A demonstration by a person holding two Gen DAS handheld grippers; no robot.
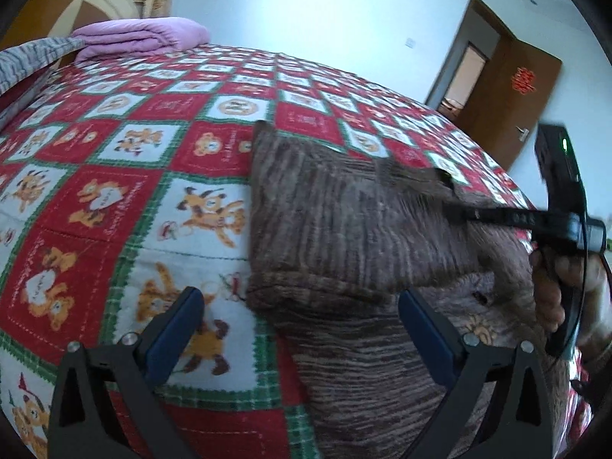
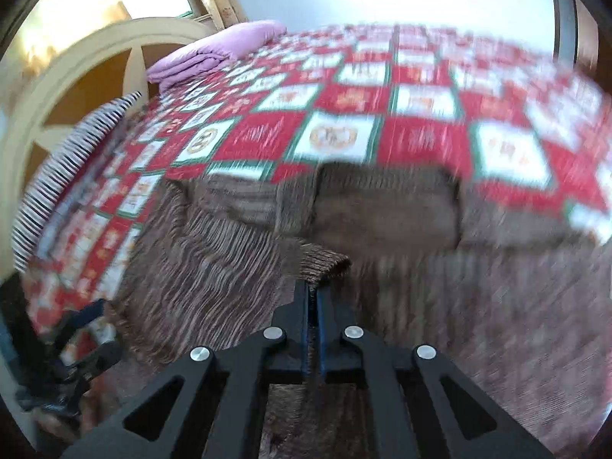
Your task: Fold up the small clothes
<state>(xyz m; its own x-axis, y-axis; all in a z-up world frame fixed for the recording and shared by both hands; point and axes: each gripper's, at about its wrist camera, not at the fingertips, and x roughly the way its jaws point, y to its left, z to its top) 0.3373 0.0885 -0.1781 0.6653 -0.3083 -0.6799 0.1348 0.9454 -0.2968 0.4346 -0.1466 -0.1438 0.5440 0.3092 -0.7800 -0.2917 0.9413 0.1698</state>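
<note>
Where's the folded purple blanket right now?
The purple blanket lies at the far end of the bed on the red patchwork quilt, upper left in both wrist views, beside the cream headboard and well beyond the brown garment.

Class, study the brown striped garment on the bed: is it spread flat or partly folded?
Partly folded. The brown garment has one layer doubled over another, and the right gripper, shut on its edge, lifts a flap off the quilt.

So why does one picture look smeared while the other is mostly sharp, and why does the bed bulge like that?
Right wrist view: the quilt and brown garment streak with motion blur, while the right claw stays crisp; the window glares white. Left wrist view: mostly sharp, only the right claw is smeared. Both views: the fisheye lens bows the bed.
</note>
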